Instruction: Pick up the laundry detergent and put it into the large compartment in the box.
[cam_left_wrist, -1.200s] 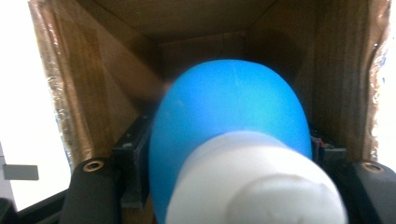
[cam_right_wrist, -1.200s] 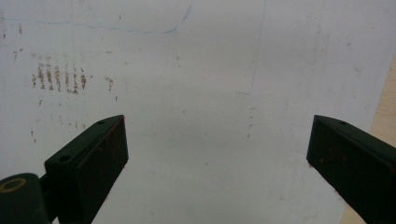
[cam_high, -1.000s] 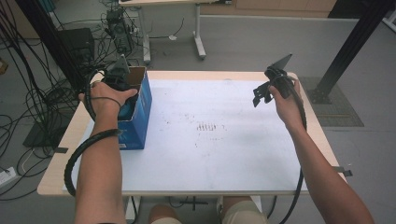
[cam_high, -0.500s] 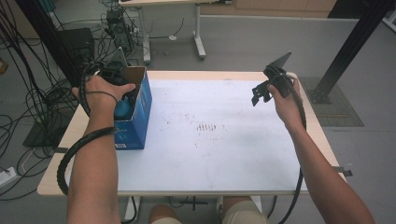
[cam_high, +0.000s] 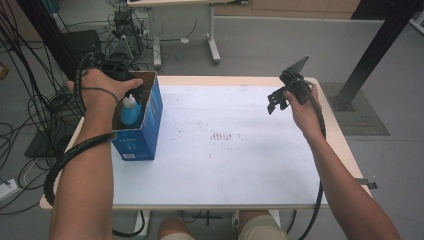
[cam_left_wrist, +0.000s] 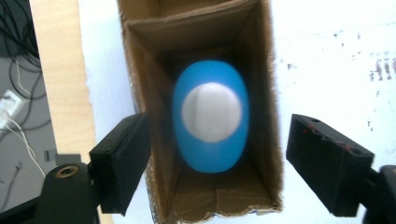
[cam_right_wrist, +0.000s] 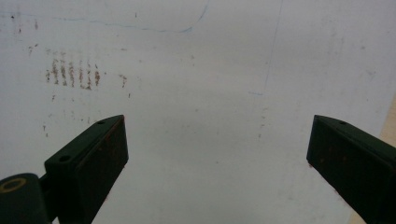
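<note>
A blue bottle (cam_high: 131, 109) with a white cap stands upright inside an open blue cardboard box (cam_high: 142, 131) at the table's left edge. My left gripper (cam_high: 129, 89) hangs just above the box, under the person's left hand. In the left gripper view I look straight down on the bottle (cam_left_wrist: 210, 116) in the box (cam_left_wrist: 149, 70). The left gripper (cam_left_wrist: 224, 140) has just been opening, and its jaws stand apart on either side of the box, touching nothing. My right gripper (cam_high: 275, 102) is held above the table's far right part. It (cam_right_wrist: 217, 140) stands open with bare tabletop below.
The white tabletop (cam_high: 225, 150) has faint brown marks (cam_high: 222, 136) near its middle. Cables and equipment (cam_high: 75, 45) crowd the floor to the left. Another table's legs (cam_high: 212, 35) stand behind, and a black post (cam_high: 375, 50) rises at the right.
The left hand has risen out of the box and its jaws have spread; the bottle stays standing in the box, now uncovered. The right hand has kept still.
</note>
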